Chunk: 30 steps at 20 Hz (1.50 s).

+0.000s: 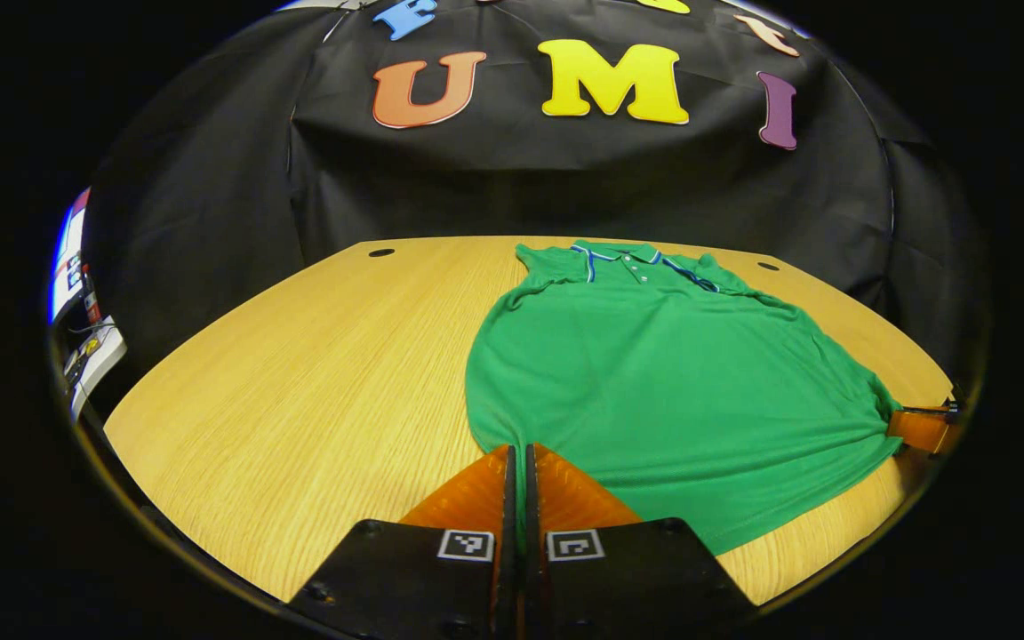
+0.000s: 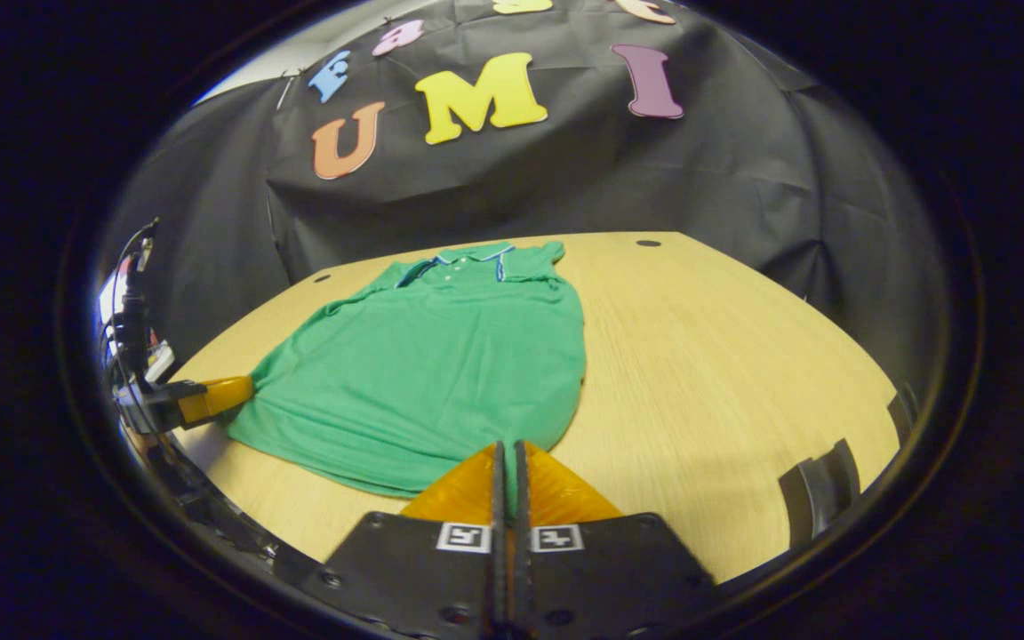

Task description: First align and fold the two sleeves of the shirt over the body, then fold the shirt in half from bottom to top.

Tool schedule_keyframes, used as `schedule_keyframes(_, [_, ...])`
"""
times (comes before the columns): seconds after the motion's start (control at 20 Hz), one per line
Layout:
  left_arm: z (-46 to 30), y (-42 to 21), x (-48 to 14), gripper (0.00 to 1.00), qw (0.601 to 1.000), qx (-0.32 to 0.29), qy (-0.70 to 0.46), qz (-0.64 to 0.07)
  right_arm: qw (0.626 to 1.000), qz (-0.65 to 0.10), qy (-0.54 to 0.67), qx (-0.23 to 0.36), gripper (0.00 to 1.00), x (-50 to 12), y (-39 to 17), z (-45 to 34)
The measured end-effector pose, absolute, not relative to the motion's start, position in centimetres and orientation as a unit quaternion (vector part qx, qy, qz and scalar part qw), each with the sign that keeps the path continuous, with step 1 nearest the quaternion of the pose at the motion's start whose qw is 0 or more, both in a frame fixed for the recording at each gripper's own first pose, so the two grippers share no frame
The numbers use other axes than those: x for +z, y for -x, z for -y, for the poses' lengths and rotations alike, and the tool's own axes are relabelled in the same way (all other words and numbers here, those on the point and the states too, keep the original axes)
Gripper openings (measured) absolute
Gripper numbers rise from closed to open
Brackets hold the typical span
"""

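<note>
A green polo shirt (image 1: pixel 672 373) (image 2: pixel 441 356) lies flat on the wooden table (image 1: pixel 316 373) (image 2: pixel 725 356), its collar (image 1: pixel 623 256) (image 2: pixel 468 258) at the far end. No sleeve sticks out past the body. My left gripper (image 1: pixel 518 449) is shut on one near hem corner, and the cloth runs in between its fingers. My right gripper (image 2: pixel 505 447) is shut on the other near hem corner. Each one also appears across the shirt in the other's view, the right gripper (image 1: pixel 908 422) and the left gripper (image 2: pixel 241 389), pinching the hem so that it puckers.
Small round holes (image 1: pixel 380 252) (image 2: pixel 648 243) mark the table's far corners. Devices with cables (image 1: pixel 76 293) stand off the table's left side. A dark curved object (image 2: pixel 819 489) sits at the near right table edge. Bare wood lies on both sides of the shirt.
</note>
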<state>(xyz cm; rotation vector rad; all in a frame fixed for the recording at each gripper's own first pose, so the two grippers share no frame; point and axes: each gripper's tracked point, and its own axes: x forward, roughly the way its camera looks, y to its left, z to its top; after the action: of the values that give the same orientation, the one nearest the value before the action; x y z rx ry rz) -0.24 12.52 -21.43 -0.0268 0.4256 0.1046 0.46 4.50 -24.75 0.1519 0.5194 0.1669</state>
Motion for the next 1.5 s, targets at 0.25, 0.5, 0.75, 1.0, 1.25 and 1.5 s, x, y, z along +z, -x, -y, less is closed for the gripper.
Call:
schedule_keyframes(0.25, [-11.0, 0.7, -19.0, 0.08, 0.982, 0.028, 0.005, -0.189, 0.963, -0.251, -0.061, 0.075, 0.0, -23.8, -0.4, -3.5])
schedule_keyframes(0.5, [-10.1, 0.8, -15.6, 0.08, 0.987, 0.024, -0.007, -0.16, 0.971, -0.22, -0.034, 0.088, 0.0, -20.7, -0.1, -3.6])
schedule_keyframes(0.75, [-11.0, -0.5, -12.8, 0.08, 0.99, 0.036, 0.003, -0.136, 0.975, -0.201, -0.034, 0.092, 0.0, -17.2, -1.9, -3.0])
schedule_keyframes(1.0, [-12.3, -3.8, -10.9, 0.08, 0.991, 0.038, 0.01, -0.129, 0.977, -0.186, -0.046, 0.095, 0.0, -14.3, -5.4, -2.8])
schedule_keyframes(1.25, [-12.7, -8.8, -9.1, 0.08, 0.993, 0.037, 0.008, -0.115, 0.983, -0.156, -0.039, 0.087, 0.0, -11.8, -11.0, -2.9])
schedule_keyframes(1.5, [-12.7, -15.9, -6.6, 0.09, 0.995, 0.024, 0.006, -0.099, 0.988, -0.121, -0.042, 0.08, 0.0, -7.8, -18.8, -3.5])
